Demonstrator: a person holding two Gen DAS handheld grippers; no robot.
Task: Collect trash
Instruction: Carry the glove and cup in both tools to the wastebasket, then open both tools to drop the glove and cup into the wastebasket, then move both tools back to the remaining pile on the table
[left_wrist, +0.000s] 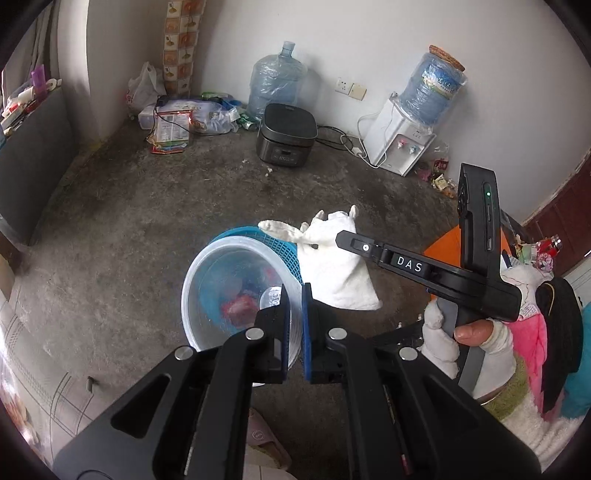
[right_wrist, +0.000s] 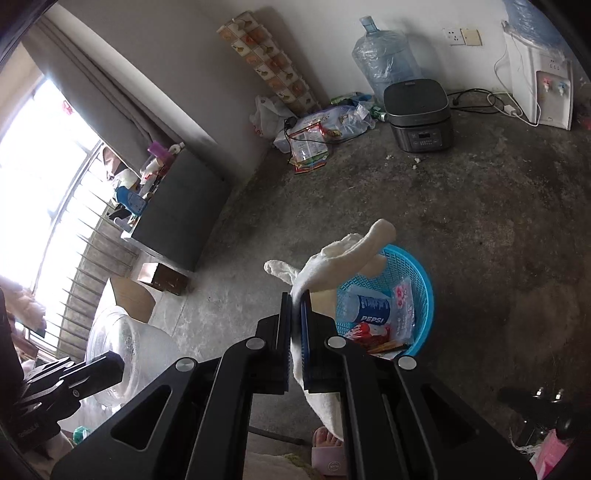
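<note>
My left gripper (left_wrist: 294, 295) is shut on the rim of a clear plastic tub (left_wrist: 207, 280), held above a blue mesh trash basket (left_wrist: 280, 245). My right gripper (right_wrist: 294, 302) is shut on a white cloth (right_wrist: 347, 251) that hangs over the basket's (right_wrist: 421, 291) near edge; the cloth also shows in the left wrist view (left_wrist: 332, 266). The basket holds a Pepsi bottle (right_wrist: 369, 308), a clear packet with pink print (right_wrist: 402, 306) and red wrappers (right_wrist: 365, 332). The tub shows at lower left in the right wrist view (right_wrist: 125, 343).
A dark rice cooker (left_wrist: 286, 134), a white water dispenser (left_wrist: 400, 146) and an empty water jug (left_wrist: 277, 79) stand by the far wall. Bags and wrappers (left_wrist: 173, 125) lie in the far corner. Small wrappers (left_wrist: 439, 177) lie beside the dispenser. Bare concrete floor surrounds the basket.
</note>
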